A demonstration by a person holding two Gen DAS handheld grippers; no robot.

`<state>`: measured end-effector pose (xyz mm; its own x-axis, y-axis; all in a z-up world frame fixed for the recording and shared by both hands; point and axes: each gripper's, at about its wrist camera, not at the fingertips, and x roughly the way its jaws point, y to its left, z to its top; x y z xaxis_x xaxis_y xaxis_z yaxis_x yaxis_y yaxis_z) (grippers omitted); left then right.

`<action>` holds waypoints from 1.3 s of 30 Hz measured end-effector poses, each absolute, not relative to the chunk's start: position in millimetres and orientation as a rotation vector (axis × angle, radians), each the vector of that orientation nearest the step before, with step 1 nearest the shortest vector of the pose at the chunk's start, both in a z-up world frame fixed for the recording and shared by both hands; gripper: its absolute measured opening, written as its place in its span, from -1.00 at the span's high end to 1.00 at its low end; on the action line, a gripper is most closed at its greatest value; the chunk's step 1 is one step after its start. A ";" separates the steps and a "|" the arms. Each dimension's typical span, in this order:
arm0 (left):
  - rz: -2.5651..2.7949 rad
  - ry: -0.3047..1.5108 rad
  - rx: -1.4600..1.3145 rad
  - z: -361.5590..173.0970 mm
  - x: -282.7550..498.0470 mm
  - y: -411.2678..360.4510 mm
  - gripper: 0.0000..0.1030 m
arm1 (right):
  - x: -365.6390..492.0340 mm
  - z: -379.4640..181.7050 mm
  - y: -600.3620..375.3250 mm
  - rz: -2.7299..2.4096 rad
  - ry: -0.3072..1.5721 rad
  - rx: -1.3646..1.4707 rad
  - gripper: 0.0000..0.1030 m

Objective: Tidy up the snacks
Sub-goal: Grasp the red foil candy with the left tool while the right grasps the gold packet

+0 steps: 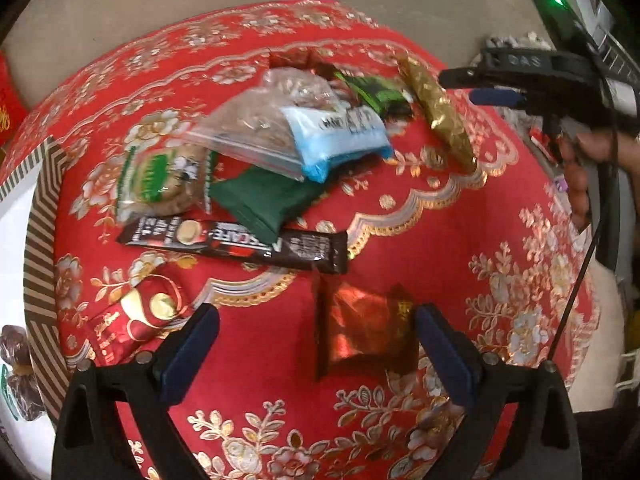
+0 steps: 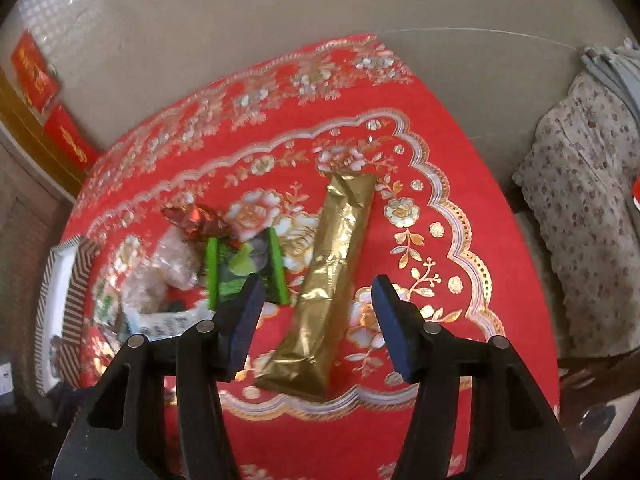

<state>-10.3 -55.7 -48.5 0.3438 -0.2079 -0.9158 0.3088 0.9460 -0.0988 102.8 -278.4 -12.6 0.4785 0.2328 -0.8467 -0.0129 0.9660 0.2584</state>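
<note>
Several snack packets lie on a red floral tablecloth (image 1: pixel 420 240). My left gripper (image 1: pixel 316 316) is open just above a red-orange foil packet (image 1: pixel 360 328), which lies between and slightly past its fingers. Beyond it are a dark Nescafe stick (image 1: pixel 240 244), a green packet (image 1: pixel 264 200), a blue-white packet (image 1: pixel 340 136) and a clear zip bag (image 1: pixel 256 124). My right gripper (image 2: pixel 319 286) is open, its fingers straddling a long gold packet (image 2: pixel 332 280) without touching it. The left wrist view shows the right gripper (image 1: pixel 480 88) hovering by the gold packet (image 1: pixel 440 116).
A striped box (image 1: pixel 40 240) with a white inside stands at the table's left edge, with dates (image 1: pixel 20 380) in it. A green-edged packet (image 2: pixel 244 268) and red foil wrapper (image 2: pixel 196 216) lie left of the gold one. A flowered cloth (image 2: pixel 588 200) hangs off to the right.
</note>
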 end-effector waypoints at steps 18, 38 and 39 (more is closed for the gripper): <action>-0.242 1.332 -0.060 -57.3 -10.7 -31.9 -0.97 | 140.8 -46.6 -257.7 0.111 1.145 0.035 -0.09; -0.210 1.242 -0.165 -36.7 -12.2 -2.6 -0.07 | 124.4 -43.0 -264.3 0.122 1.109 0.059 0.57; -0.214 1.229 -0.180 -34.3 -13.0 0.0 -0.07 | 123.1 -42.3 -265.2 0.122 1.107 0.067 0.56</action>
